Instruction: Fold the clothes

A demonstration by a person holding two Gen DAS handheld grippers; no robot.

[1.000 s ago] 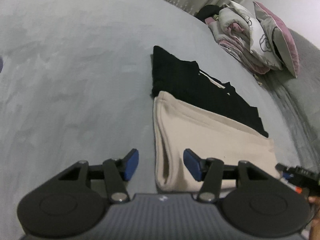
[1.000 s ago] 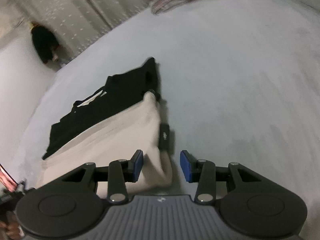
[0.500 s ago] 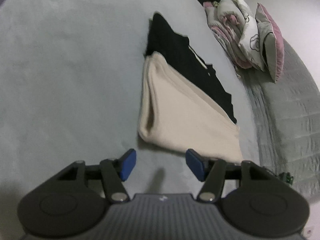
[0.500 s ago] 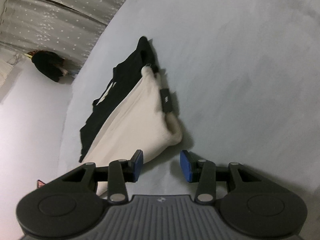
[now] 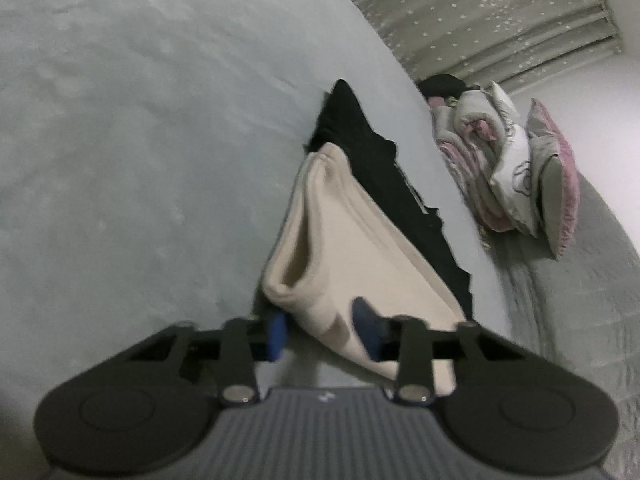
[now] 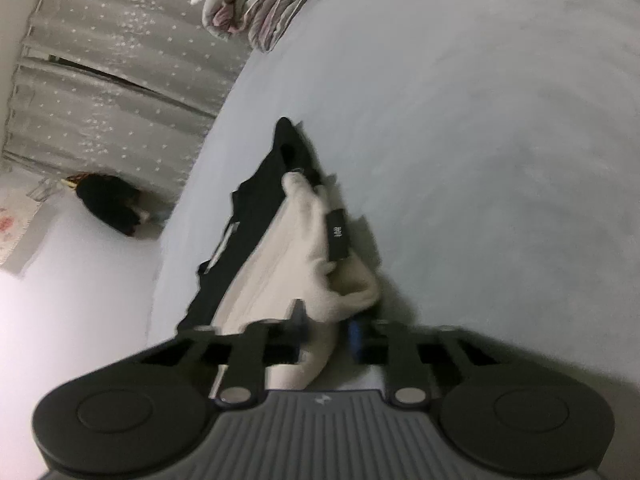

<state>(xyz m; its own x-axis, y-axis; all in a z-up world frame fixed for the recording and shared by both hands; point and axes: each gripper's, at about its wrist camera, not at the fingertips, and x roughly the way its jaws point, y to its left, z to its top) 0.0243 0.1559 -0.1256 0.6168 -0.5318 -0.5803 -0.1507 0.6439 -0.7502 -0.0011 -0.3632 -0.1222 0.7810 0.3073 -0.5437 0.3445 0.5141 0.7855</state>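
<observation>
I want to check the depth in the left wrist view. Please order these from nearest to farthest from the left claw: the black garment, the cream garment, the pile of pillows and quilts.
1. Cream garment: its near corner sits between the pads of the left claw.
2. Black garment: just behind the cream one, partly under it.
3. Pile of pillows and quilts: far right, near the curtain.

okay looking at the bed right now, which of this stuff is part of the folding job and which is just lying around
Part of the job:
- cream garment, gripped at its near corners
- black garment under it
- left gripper and right gripper, jaws just closed on the cream fabric

Just lying about:
- bundled bedding
- pink-edged pillow
- dark heap on the floor
- curtain
</observation>
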